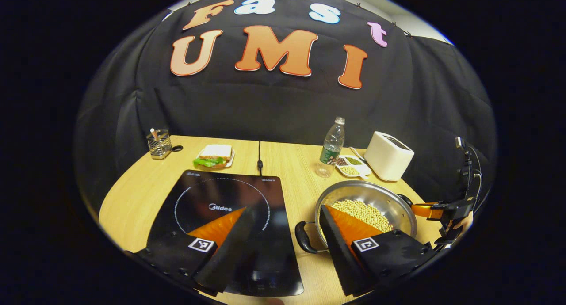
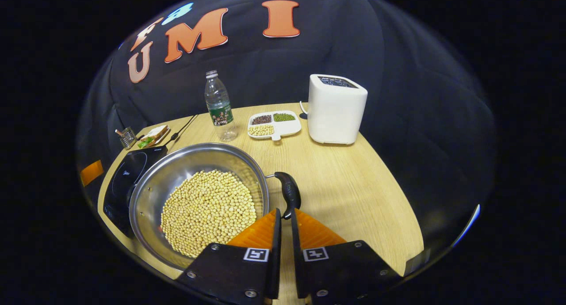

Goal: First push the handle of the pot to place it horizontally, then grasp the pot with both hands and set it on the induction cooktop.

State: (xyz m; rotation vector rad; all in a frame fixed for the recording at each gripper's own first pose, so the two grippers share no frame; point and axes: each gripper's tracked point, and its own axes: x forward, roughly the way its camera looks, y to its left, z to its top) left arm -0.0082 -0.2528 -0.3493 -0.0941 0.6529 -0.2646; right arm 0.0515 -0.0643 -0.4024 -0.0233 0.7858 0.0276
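Observation:
A steel pot (image 1: 389,199) holding soybeans (image 2: 208,212) sits on the wooden table, right of the black induction cooktop (image 1: 212,190). Its long black handle (image 2: 288,191) points toward my right gripper (image 2: 285,213), whose fingers are shut on the handle's end. In the left gripper view that gripper (image 1: 444,210) is at the pot's far right side. My left gripper (image 1: 285,207) is open; one finger hangs over the cooktop and the other over the pot's near rim. The pot's small loop handle (image 1: 305,238) lies between them, untouched.
Behind the pot stand a water bottle (image 1: 332,146), a white toaster (image 1: 389,155) and a divided dish of beans (image 1: 351,164). At the back left are a sandwich plate (image 1: 215,156) and a wire holder (image 1: 159,143). The cooktop's cord (image 1: 260,157) runs to the back.

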